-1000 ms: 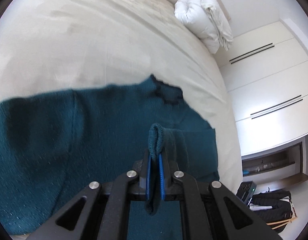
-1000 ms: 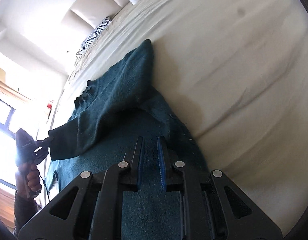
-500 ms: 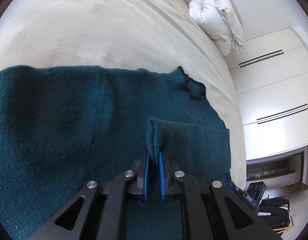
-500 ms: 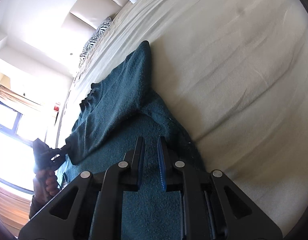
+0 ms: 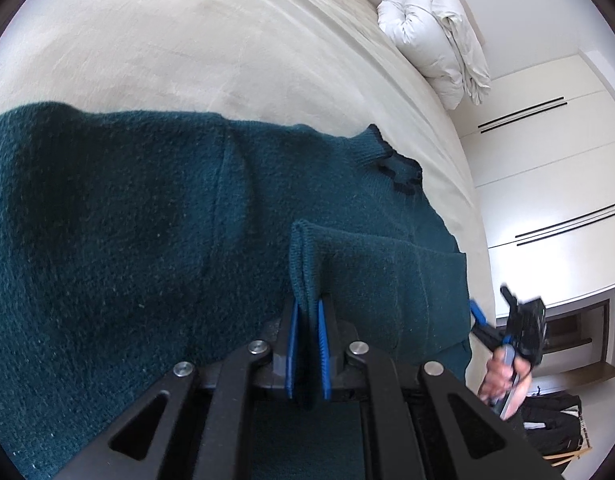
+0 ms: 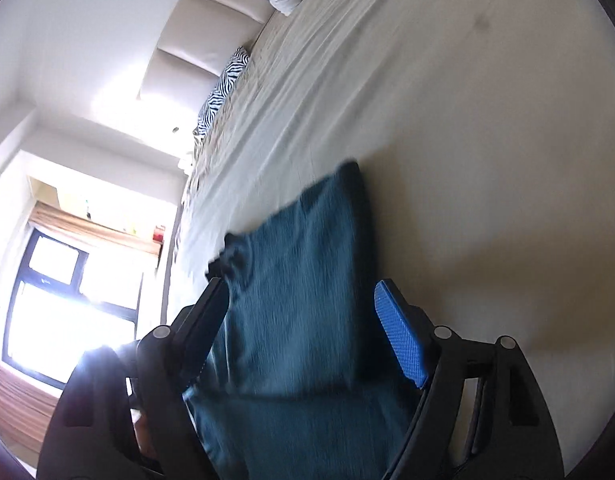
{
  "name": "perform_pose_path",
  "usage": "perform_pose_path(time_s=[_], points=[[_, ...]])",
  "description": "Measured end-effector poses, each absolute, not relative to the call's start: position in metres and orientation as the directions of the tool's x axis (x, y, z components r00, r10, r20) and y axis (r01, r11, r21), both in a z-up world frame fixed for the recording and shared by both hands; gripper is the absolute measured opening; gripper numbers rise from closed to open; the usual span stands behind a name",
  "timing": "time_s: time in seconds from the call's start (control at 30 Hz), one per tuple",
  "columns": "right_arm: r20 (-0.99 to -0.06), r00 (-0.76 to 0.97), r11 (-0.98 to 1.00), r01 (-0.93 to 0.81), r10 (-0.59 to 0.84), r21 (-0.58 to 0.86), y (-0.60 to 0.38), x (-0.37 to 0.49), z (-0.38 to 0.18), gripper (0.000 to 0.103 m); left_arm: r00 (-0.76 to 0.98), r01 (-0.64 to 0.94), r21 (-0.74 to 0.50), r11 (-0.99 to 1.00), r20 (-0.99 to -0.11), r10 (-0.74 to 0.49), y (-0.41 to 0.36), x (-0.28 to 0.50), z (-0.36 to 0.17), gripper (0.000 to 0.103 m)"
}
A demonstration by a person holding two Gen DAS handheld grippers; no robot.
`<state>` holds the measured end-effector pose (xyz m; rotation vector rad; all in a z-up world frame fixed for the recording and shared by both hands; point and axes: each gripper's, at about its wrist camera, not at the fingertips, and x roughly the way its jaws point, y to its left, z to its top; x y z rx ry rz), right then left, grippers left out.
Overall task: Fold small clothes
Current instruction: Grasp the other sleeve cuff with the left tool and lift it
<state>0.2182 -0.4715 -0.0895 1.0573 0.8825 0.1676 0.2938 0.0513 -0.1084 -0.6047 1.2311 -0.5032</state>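
Note:
A dark teal knitted sweater (image 5: 127,240) lies spread on the beige bed (image 5: 167,40), its collar (image 5: 395,164) toward the right. My left gripper (image 5: 307,320) is shut on the sweater's sleeve cuff (image 5: 301,260), which is folded over the body. In the right wrist view the picture is blurred. My right gripper (image 6: 299,286) has its jaws opening wide above the sweater (image 6: 299,320). The cloth shows between the fingers, and the blue pad (image 6: 399,340) does not press on it. That right gripper (image 5: 523,320), with a hand on it, also shows at the sweater's right edge.
A rolled white duvet (image 5: 435,40) and a zebra-striped pillow (image 6: 223,88) lie at the head of the bed, by a padded headboard (image 6: 187,40). White wardrobe doors (image 5: 547,160) stand beyond the bed. Dark clothes (image 5: 555,420) lie on the floor. A bright window (image 6: 67,300) is at the left.
My right gripper went from shut to wide open and swung sideways along the sweater. My left gripper sank closer to the sweater, still holding the cuff.

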Motion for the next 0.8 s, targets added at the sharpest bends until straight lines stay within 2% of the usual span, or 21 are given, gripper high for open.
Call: perform_pose_path(time_s=[0.2,0.4,0.63,0.8], points=[[-0.484,0.651,0.441,0.246,0.585,0.863,-0.478,0.264,-0.096,0.076,0.257,0.030,-0.670,0.742,-0.712,-0.653,0.052,0.293,-0.106,0.009],[-0.504,0.609,0.434,0.273,0.612,0.858,-0.478,0.289,-0.112,0.076,0.263,0.017,-0.683,0.730,-0.702,-0.662,0.055,0.292,-0.111,0.009],[-0.440,0.573,0.388,0.219,0.692,0.895,-0.471,0.259,-0.114,0.074,0.261,0.013,-0.686,0.727,-0.700,-0.665,0.056,0.292,-0.113,0.009],[-0.433,0.544,0.397,0.189,0.719,0.898,-0.458,0.232,-0.110,0.074,0.261,0.002,-0.694,0.720,-0.695,-0.670,0.058,0.292,-0.115,0.009]])
